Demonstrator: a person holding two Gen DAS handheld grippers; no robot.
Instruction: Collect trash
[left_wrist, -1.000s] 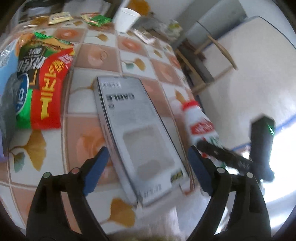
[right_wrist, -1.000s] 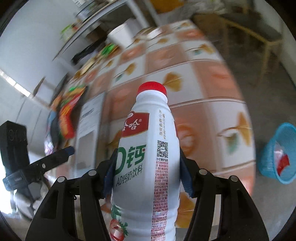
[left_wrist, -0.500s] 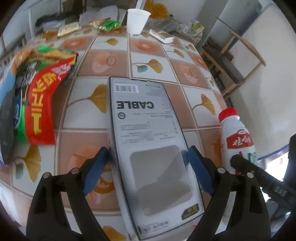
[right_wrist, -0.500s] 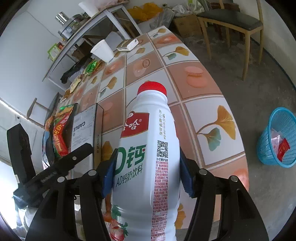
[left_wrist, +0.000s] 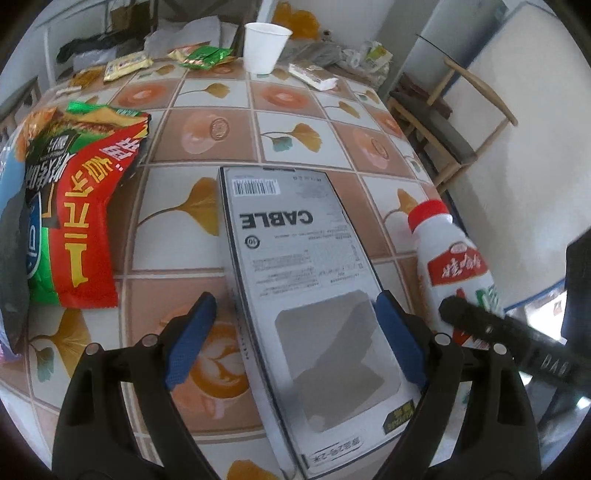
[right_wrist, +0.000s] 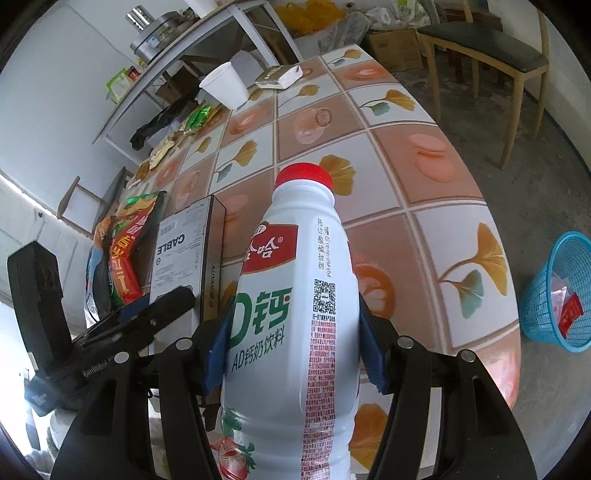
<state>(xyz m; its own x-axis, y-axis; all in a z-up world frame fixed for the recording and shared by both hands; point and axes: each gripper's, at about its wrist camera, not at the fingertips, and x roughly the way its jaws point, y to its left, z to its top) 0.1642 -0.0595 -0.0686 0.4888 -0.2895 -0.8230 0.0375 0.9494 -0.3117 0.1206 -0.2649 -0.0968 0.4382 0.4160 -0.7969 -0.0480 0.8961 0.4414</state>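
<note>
My right gripper (right_wrist: 293, 354) is shut on a white milk-drink bottle (right_wrist: 295, 302) with a red cap, held upright above the table's near edge. The bottle also shows in the left wrist view (left_wrist: 452, 266). My left gripper (left_wrist: 291, 339) is open around a grey "CABLE" box (left_wrist: 303, 280) that lies flat on the tiled table (left_wrist: 207, 129); its right pad is against the box's edge, its left pad stands apart. The box also shows in the right wrist view (right_wrist: 181, 258). A blue trash basket (right_wrist: 561, 291) stands on the floor to the right.
Red and green snack bags (left_wrist: 77, 206) lie left of the box. A white paper cup (left_wrist: 264, 48), small wrappers (left_wrist: 199, 57) and a flat packet (left_wrist: 312, 75) sit at the table's far end. Wooden chairs (right_wrist: 491, 48) stand beyond the table.
My left gripper has swung to line up over the cable box and moved slightly forward. My right gripper has kept the bottle and steadied beside it.
</note>
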